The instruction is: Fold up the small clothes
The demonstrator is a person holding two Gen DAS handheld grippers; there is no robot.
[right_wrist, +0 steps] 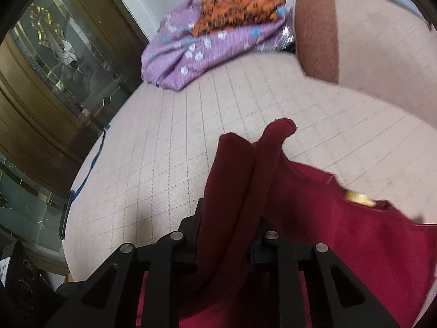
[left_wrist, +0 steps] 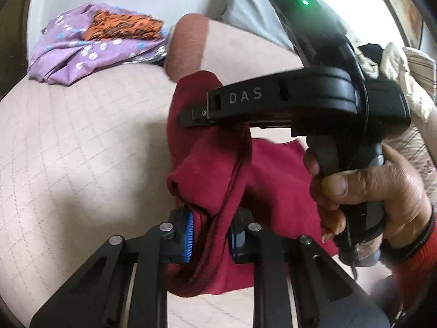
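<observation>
- While gripped at two places, maroon garment (left_wrist: 218, 169) hung bunched above quilted beige bed cover (left_wrist: 82, 142); lower part trailing on the cover.
- Left gripper (left_wrist: 211, 225): closed on a gathered fold of the maroon cloth, blue ribbed pads (left_wrist: 189, 227) pressed against it from either side.
- Right gripper (right_wrist: 222, 242): closed on another bunch of the same garment, cloth rising between the jaws to a rounded tip; pads themselves hidden by fabric.
- Seen from left wrist: right tool's black body marked "DAS", held by person's hand (left_wrist: 377, 191), green light lit on top.
- Small yellow mark (right_wrist: 359, 198) on garment front; blurred, kind not told.
- Judged early in this fold: garment lifted, not yet spread flat, no crease laid.
- Purple floral cloth (right_wrist: 202, 41) with orange-black patterned piece (right_wrist: 240, 11) lying on it, heaped at far side, well apart; looked unfolded, so likely left to do.
- No finished stack visible in either view.
</observation>
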